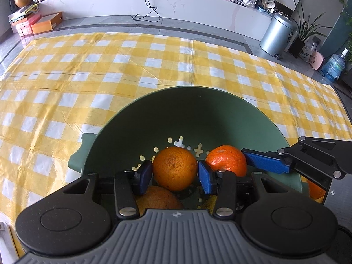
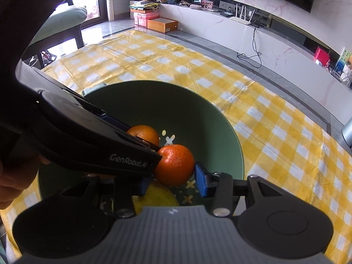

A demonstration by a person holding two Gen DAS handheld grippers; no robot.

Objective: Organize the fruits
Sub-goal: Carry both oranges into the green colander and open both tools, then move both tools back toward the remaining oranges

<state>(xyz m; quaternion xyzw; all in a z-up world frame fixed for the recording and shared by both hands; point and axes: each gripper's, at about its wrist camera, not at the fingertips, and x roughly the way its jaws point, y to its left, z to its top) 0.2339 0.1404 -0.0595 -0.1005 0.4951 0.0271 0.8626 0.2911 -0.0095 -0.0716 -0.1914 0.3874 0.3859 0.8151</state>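
Oranges: you are pinching one orange point(image 1: 175, 168) in your left gripper point(image 1: 175, 176) and a redder one point(image 2: 175, 165) in your right gripper point(image 2: 173, 182), both inside the green colander point(image 1: 198, 110), at 6 o'clock on the checked cloth point(image 1: 88, 77).

"GenRobot.AI" in pale letters on black side of left hand-held gripper point(image 2: 151, 147); nothing else legible.

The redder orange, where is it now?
The redder orange sits inside the green bowl, between the right gripper fingers, beside the paler orange in the left gripper.
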